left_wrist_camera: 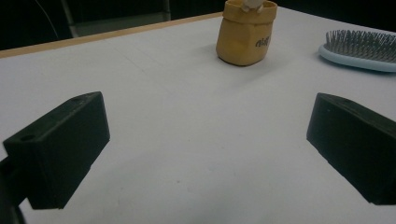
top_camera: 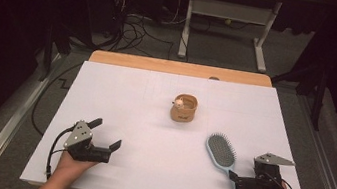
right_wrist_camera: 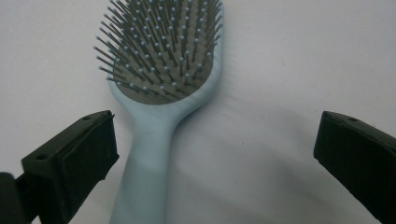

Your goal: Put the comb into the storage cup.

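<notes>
Judging from the layout, nothing is gripped yet. The right gripper (right_wrist_camera: 212, 163), lower right, spreads its jaws around the hairbrush (right_wrist_camera: 161, 93) handle; the left gripper (top_camera: 106, 135), lower left, gapes over bare table (top_camera: 145, 172), and the tan pouch (top_camera: 184, 109) sits untouched at centre.

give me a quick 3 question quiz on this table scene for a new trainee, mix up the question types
1. True or false: the hairbrush lies with its bristles facing up.
2. Multiple choice: the handle of the hairbrush sits between the open jaws of which tool? A) left tool B) right tool C) neither
3. Fill in the blank: the small tan pouch stands on the white table cover, ______ from the person than the hairbrush.

Key
1. True; the bristles point upward in the right gripper view.
2. B; the handle lies nearer one jaw, touched by neither.
3. Farther.
</notes>
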Demonstrator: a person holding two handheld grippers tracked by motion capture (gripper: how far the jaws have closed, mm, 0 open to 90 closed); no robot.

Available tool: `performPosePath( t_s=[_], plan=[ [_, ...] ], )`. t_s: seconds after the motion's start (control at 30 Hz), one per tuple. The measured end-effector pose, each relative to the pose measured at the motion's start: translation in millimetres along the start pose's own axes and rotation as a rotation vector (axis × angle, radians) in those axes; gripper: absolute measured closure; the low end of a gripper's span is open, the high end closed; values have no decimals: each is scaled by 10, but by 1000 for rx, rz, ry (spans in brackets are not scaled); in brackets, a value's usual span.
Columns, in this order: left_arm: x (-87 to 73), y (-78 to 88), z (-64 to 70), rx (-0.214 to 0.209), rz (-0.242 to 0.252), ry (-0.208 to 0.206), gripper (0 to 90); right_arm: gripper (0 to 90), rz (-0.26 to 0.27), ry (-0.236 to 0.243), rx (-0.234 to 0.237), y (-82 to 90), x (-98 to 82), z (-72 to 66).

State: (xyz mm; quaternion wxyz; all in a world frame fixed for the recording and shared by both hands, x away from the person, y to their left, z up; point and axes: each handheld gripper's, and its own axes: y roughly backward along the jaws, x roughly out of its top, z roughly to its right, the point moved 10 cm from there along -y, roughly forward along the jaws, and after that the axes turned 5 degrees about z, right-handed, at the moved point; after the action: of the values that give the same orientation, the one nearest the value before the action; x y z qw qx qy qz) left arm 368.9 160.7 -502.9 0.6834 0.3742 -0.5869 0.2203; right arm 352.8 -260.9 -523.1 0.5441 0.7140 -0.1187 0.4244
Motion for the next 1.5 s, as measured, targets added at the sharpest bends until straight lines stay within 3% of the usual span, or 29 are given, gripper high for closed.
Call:
performPosePath(
  t_s=[0.3, 0.43, 0.6, 0.87, 1.07, 1.5],
  plan=[
    [-2, 9, -12, -2, 2, 7, 0, 2, -94, -1, 19, -60, 15, -101],
    [9, 18, -11, 3, 9, 8, 0, 2, -133, 38, 24, -70, 86, -185],
    [18, 19, -1, -1, 12, 1, 0, 1, -154, 37, 31, -76, 140, -231],
    [38, 26, -9, -3, 23, 6, 0, 1, -234, 70, 35, -204, 222, -321],
    [40, 29, -8, -1, 24, 2, 0, 1, -270, 105, 23, -351, 268, -330],
    [38, 34, -23, 5, 22, 0, 0, 4, -322, 101, 18, -532, 314, -338]
  ],
)
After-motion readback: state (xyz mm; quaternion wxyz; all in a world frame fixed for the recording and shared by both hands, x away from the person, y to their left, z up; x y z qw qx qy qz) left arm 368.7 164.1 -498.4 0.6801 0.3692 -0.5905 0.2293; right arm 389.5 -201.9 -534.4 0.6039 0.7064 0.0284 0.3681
